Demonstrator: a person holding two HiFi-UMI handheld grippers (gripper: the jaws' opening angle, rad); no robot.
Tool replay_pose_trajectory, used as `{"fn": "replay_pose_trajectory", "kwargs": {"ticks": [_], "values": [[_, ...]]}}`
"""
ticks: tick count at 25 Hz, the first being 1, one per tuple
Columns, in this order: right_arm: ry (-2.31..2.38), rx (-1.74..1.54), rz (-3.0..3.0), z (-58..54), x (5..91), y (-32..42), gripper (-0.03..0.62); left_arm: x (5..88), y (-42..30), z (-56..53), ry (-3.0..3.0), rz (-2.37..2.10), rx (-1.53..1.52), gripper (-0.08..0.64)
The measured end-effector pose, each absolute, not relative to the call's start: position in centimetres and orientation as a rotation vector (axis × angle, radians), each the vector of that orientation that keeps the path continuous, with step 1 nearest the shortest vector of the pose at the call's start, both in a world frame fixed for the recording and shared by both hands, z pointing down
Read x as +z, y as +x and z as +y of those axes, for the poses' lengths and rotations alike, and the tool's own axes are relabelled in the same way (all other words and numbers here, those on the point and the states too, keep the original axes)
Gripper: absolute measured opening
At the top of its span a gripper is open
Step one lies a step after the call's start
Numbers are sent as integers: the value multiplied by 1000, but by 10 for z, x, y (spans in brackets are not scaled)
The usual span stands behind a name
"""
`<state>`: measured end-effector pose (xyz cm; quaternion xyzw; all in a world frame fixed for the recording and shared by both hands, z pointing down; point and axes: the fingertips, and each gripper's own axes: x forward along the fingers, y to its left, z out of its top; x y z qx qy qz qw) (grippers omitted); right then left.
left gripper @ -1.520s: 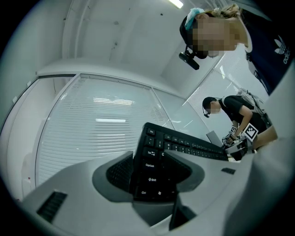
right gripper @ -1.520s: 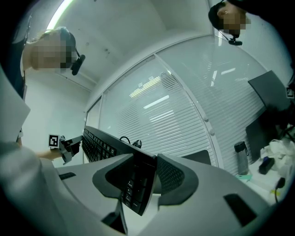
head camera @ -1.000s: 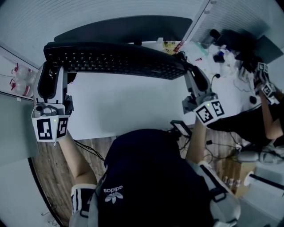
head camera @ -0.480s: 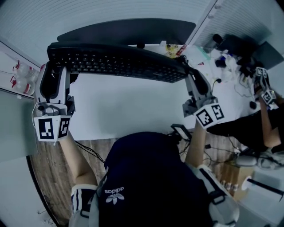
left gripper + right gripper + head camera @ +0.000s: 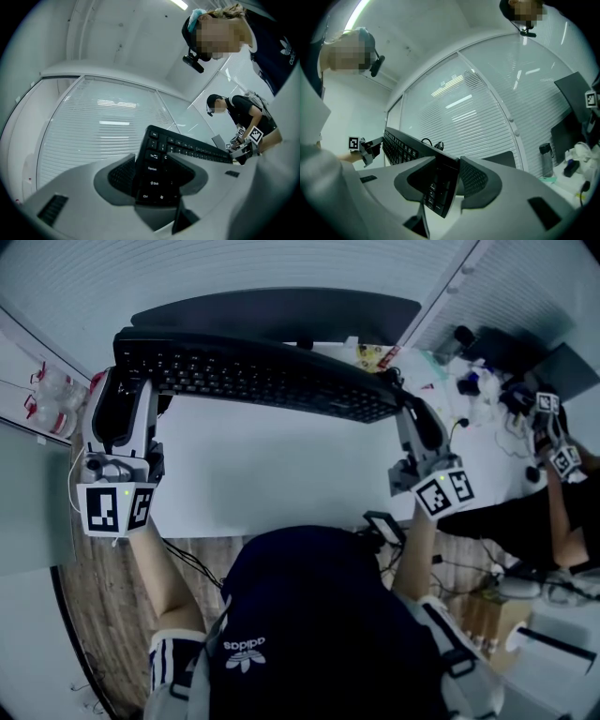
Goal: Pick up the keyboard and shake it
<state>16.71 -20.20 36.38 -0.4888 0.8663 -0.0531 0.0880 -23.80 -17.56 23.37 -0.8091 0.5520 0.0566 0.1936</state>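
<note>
A long black keyboard (image 5: 253, 376) hangs in the air above the white desk (image 5: 272, 470), held at both ends. My left gripper (image 5: 131, 385) is shut on its left end; in the left gripper view the keyboard (image 5: 159, 173) sits clamped between the two grey jaws, keys facing the camera. My right gripper (image 5: 401, 399) is shut on the right end, and the right gripper view shows the keyboard (image 5: 438, 187) pinched edge-on between the jaws. The keyboard tilts, with its key face turned toward me.
A dark monitor (image 5: 281, 315) stands behind the keyboard. Clutter of bottles and small items (image 5: 478, 367) lies at the desk's right. Another person (image 5: 562, 484) with marker-cube grippers works at the right. A glass wall with blinds (image 5: 487, 117) runs behind.
The keyboard and both grippers have shifted slightly right and down in the head view. Both grips hold unchanged.
</note>
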Motion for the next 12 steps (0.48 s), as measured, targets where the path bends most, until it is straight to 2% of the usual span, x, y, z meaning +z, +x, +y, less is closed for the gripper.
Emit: {"fn": "replay_pose_trajectory", "kwargs": {"ticks": [12], "values": [[-1492, -211, 2541, -199, 363, 168, 146, 234, -241, -181, -2301, 1524, 208, 207]]}}
